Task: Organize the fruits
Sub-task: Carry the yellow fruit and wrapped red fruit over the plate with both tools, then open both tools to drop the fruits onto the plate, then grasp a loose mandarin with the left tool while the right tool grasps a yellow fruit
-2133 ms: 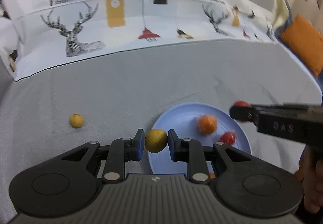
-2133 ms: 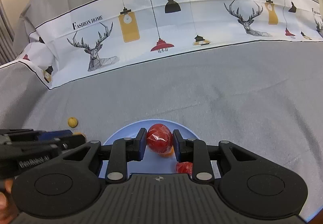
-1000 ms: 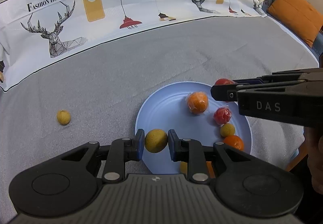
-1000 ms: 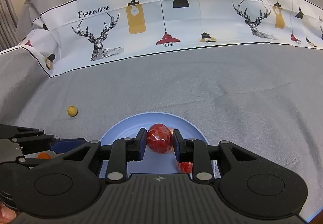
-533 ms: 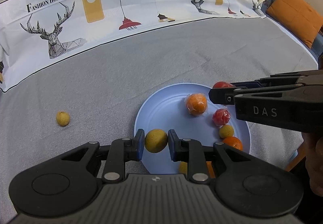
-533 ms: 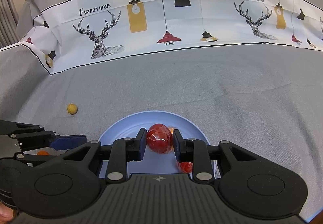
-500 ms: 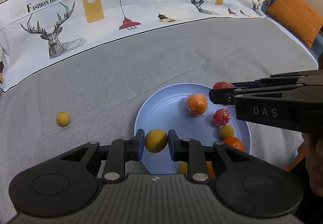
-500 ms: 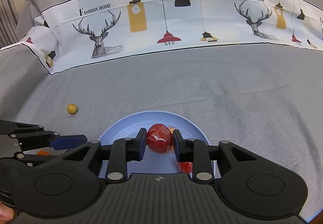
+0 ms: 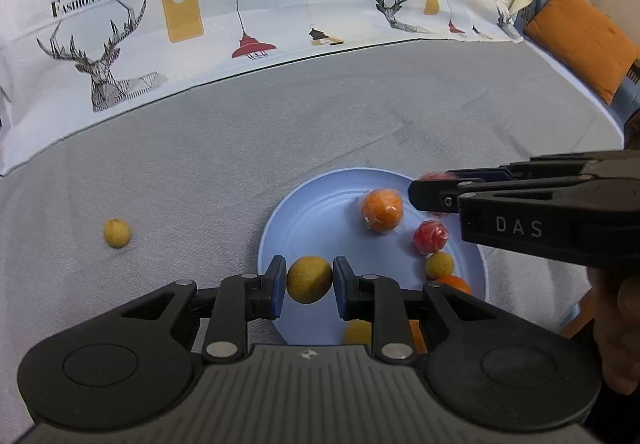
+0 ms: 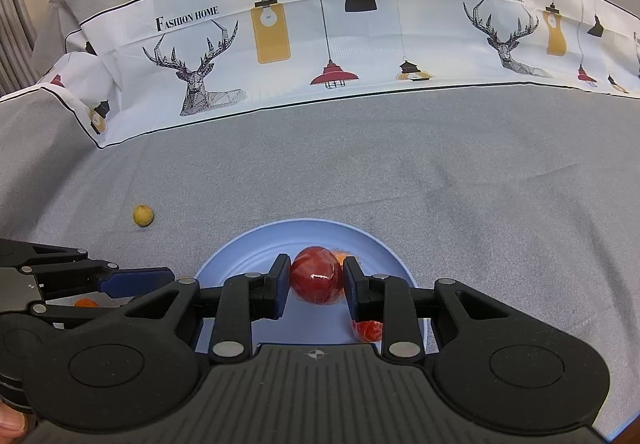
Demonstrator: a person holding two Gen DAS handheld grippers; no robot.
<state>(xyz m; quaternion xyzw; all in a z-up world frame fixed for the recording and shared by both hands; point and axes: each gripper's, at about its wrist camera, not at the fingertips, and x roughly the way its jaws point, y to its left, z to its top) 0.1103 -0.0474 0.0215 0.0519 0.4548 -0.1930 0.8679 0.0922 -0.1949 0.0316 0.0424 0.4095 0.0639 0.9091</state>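
Two grippers, narrow jaws, both have just been opening. My left gripper (image 9: 309, 280) has a yellow fruit (image 9: 309, 279) between its pads, and my right gripper (image 10: 317, 281) has a red fruit (image 10: 316, 278), both above the blue plate (image 9: 316, 212). I can't tell if the pads are gripping. I judge the drop-off is starting. On the plate I count one red, two yellow and at least two orange. One loose yellow fruit (image 9: 117, 233) lies well apart on the grey cloth (image 9: 360, 124).

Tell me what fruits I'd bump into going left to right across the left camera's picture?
Lone yellow fruit on the cloth → yellow fruit between the left hand-held gripper's fingers → wrapped orange → small yellow fruit on the plate.
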